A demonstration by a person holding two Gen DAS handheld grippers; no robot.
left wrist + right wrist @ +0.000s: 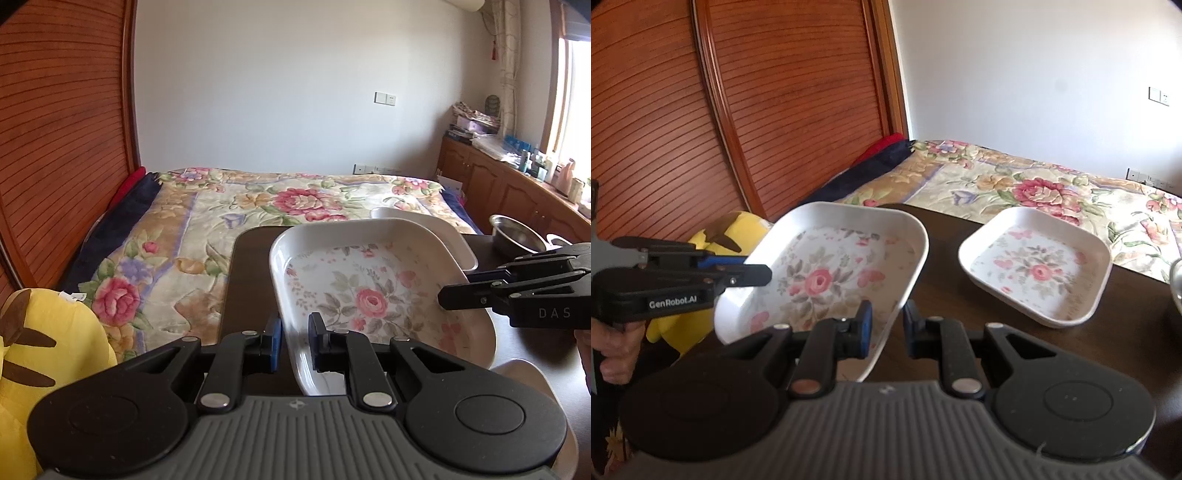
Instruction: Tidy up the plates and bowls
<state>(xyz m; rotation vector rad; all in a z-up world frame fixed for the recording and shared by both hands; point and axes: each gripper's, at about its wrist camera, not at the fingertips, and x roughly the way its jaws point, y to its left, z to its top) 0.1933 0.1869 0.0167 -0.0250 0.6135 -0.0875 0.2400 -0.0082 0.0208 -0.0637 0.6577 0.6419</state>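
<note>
Floral plate (pixel 827 280), square and white-rimmed, is lifted off the dark table (pixel 945 295) and tilted, carried between both tools. Left gripper (pixel 295 341) straddles one rim of this plate, one blue pad outside the wall and one inside; a gap shows beside the rim in the left wrist view, so whether the pads clamp it cannot be told. Right gripper (pixel 886 325) straddles the opposite rim likewise, and a similar gap leaves its grip uncertain. A second floral plate (pixel 1038 269) lies flat on the table, to the right of the raised one and farther from the cameras, so it is nearer the right gripper. Stacking, the probable next step, depends on this offset: the raised plate would travel rightward and level out above the resting one. A steel bowl (pixel 517 236) stands at the table's far right.
</note>
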